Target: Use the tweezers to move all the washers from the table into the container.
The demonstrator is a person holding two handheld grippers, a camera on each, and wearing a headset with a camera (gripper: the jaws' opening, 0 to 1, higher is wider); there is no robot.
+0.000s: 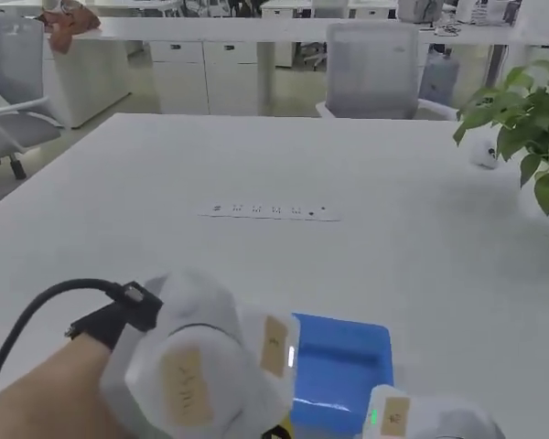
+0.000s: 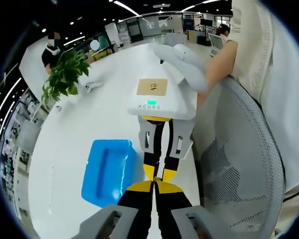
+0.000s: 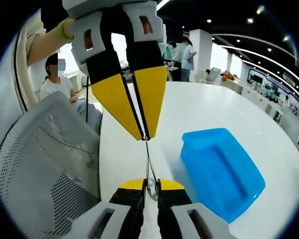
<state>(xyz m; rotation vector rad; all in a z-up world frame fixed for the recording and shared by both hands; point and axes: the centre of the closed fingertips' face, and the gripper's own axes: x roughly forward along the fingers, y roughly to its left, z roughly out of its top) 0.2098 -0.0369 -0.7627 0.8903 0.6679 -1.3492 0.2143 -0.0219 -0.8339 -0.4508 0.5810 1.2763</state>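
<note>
You have the tweezers [image 3: 148, 162] bridged between both grippers, on the near side of the blue container [image 1: 343, 361]. The left gripper [image 3: 144, 133] has its yellow tips pressed together on one end, and the right gripper [image 3: 149, 188] pinches the other end with its jaws almost closed. This looks like a regrip to seat the tool for squeezing. The washers [image 1: 270, 210] lie in a row on the table [image 1: 412, 256], well beyond the container, none moved yet.

left claw [image 2: 156, 183] closed, blue container [image 2: 107, 172] beside
</note>
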